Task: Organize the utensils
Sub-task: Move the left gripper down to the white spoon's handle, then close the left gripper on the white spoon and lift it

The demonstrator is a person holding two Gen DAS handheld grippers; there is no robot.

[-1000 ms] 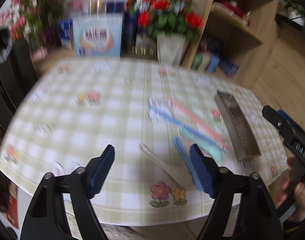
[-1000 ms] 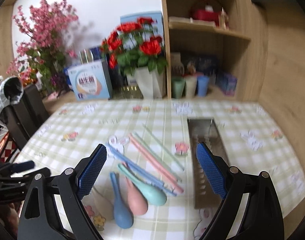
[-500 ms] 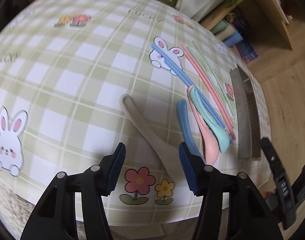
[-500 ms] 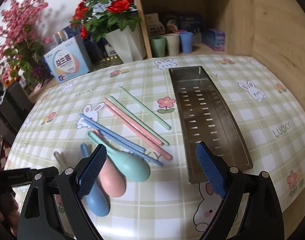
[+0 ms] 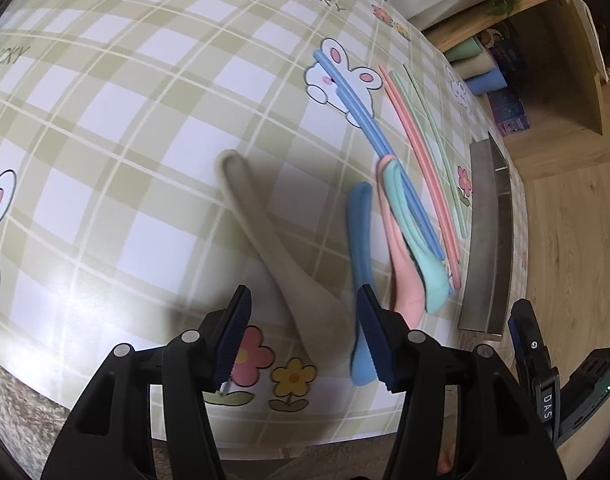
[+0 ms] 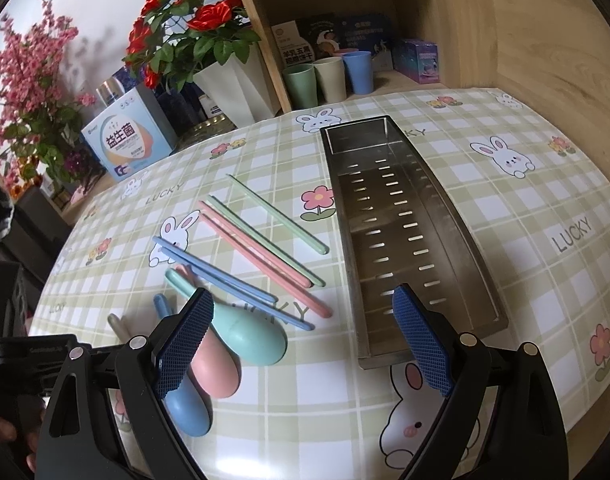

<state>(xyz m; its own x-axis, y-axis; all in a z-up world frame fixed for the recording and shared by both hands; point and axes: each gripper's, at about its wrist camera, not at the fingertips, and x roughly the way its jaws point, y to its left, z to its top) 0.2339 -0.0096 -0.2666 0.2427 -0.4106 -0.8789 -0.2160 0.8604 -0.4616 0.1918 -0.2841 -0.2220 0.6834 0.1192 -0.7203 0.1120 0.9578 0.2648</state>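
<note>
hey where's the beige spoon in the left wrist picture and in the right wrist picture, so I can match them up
Left wrist view: the beige spoon runs down the middle, its bowl between the open fingers of the left hand-held gripper.
Right wrist view: only its handle tip shows, low on the left, beside the blue spoon's handle; the rest is hidden behind the gripper.
Shared landmark: the blue spoon, right of the beige one in both.

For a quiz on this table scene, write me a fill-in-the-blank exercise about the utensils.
1. The metal tray holds ___ utensils.
2. The left tongs straddle the bowl of the ___ spoon.
3. The blue chopsticks lie across the handle of the ___ spoon.
4. The chopstick pair nearest the tray is ___.

Missing words: no; beige; mint-green; green
</note>
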